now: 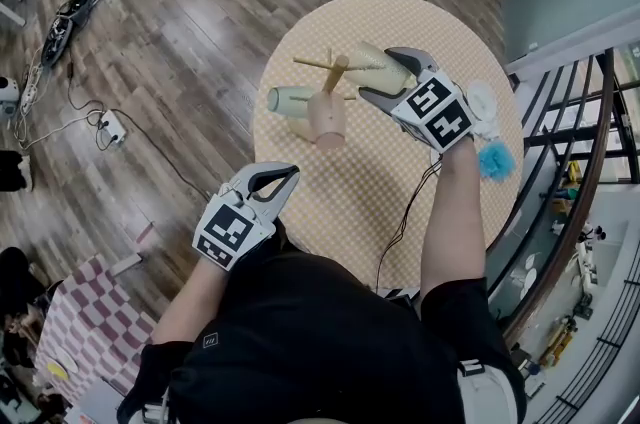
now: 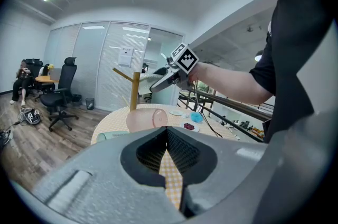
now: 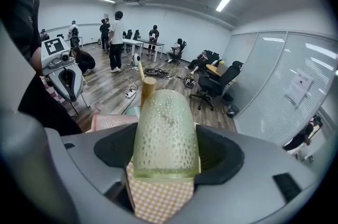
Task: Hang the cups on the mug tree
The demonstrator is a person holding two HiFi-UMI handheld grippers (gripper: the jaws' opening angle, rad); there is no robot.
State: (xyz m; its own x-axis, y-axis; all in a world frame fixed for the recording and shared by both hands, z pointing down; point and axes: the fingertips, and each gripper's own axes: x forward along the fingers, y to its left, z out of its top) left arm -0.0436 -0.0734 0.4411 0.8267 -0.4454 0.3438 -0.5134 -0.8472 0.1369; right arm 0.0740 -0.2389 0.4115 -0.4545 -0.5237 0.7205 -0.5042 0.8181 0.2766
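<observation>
A wooden mug tree (image 1: 335, 72) stands on the round checkered table (image 1: 330, 202). A pink cup (image 1: 327, 117) sits against its lower part, and a pale green cup (image 1: 290, 99) lies on its side to the left of it. My right gripper (image 1: 385, 77) is shut on a dimpled yellow-green cup (image 1: 375, 62) and holds it just right of the tree's pegs. In the right gripper view that cup (image 3: 166, 133) fills the jaws, with the tree's post (image 3: 148, 85) right behind it. My left gripper (image 1: 265, 182) is shut and empty at the table's near left edge; its pads (image 2: 168, 151) meet.
A small white dish (image 1: 483, 97) and a blue fluffy thing (image 1: 495, 162) lie on the table's right side, and a cable (image 1: 410, 212) runs across its near part. A railing (image 1: 560, 212) borders the right. Cables and a power strip (image 1: 110, 127) lie on the wooden floor at the left.
</observation>
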